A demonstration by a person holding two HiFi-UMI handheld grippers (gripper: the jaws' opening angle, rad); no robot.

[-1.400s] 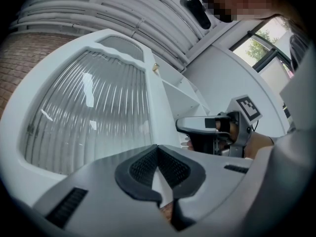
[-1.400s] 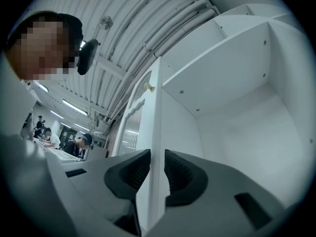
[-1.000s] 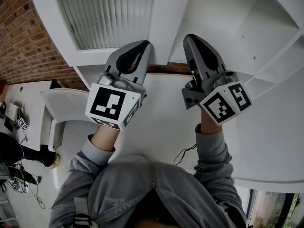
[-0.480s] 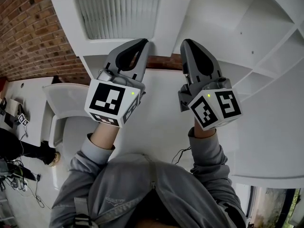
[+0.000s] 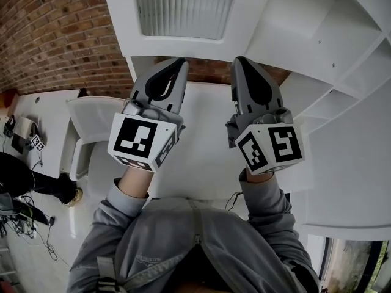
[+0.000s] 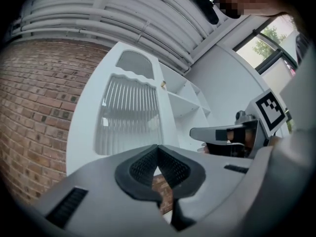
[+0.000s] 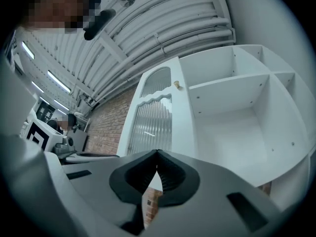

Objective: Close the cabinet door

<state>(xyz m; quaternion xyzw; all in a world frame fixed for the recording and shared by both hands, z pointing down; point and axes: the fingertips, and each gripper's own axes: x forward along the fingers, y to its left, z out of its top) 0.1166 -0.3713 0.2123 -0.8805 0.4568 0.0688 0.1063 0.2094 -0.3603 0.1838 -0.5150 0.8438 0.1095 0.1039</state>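
The white cabinet door with a ribbed glass pane stands open, left of the bare white shelves. A small brass knob sits on the door's stile beside the shelves. My left gripper is shut and empty, its tip just under the door's lower edge. Beside it, my right gripper is also shut and empty, under the door's right stile. In the left gripper view the door rises beyond my shut left gripper. In the right gripper view the door and the shelves stand past my right gripper.
A red brick wall runs behind and left of the cabinet. A white chair stands at the left, with a desk with cables further left. The cabinet's curved lower shelf spreads at the right.
Both grippers have moved together. Their tips, which overlapped the door's lower frame, now lie just below its edge. The right gripper's marker cube has rolled a little.
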